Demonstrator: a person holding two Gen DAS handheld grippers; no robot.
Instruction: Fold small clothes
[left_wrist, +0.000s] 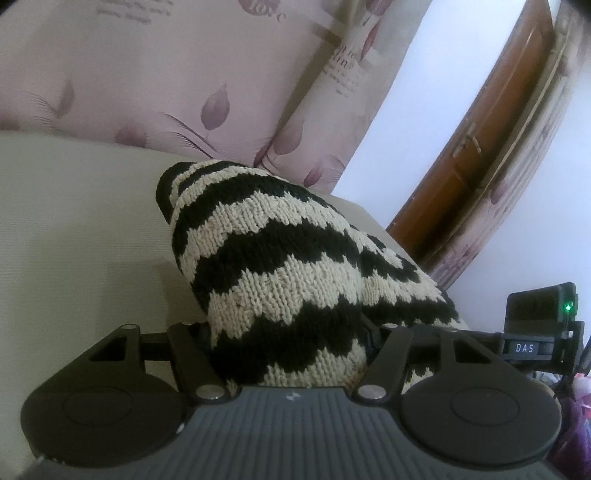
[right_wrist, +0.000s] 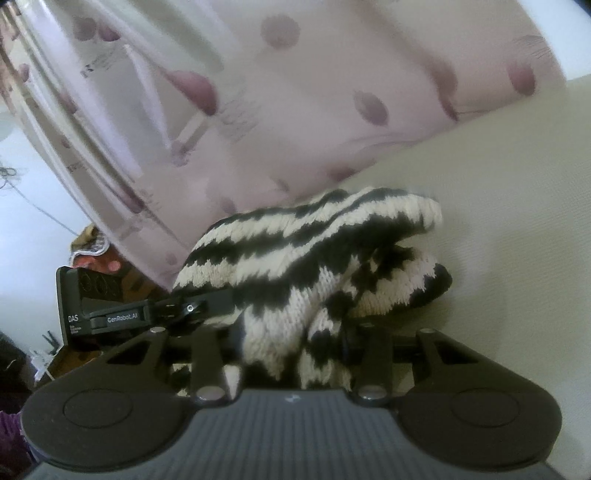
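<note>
We saw a knitted garment (left_wrist: 280, 266), black and cream in wavy stripes, bunched between the jaws of both grippers and lifted in a hump over a pale cream surface (left_wrist: 74, 229); whether that surface was a tabletop or a bed we could not tell.

In the left wrist view, the left gripper (left_wrist: 288, 332) had its jaws partly spread, with a thick fold of the knit filling the gap between them; the fingers themselves were hidden under the fabric, but the cloth rose straight out of the jaws, so we read it as pinched. The garment rose from there to a rounded peak toward the far edge of the surface, its dark trim at the top left. At the right edge of this view we saw part of the right gripper (left_wrist: 535, 332), with a green light and a small label.

In the right wrist view, the right gripper (right_wrist: 291, 343) had its jaws drawn closer, pinching a narrower bunch of the same garment (right_wrist: 295, 266). The rest of the knit lay folded over itself ahead of the jaws, with a doubled end drooping to the right, close above the surface (right_wrist: 517, 221). The left gripper (right_wrist: 122, 310) showed at the left, just beside the cloth.

Beyond the far edge of the surface hung a pink curtain (left_wrist: 147, 74) printed with purple leaves. A brown door (left_wrist: 480, 155) stood past its right side, set in a white wall (left_wrist: 424, 92). The right view was blurred.
</note>
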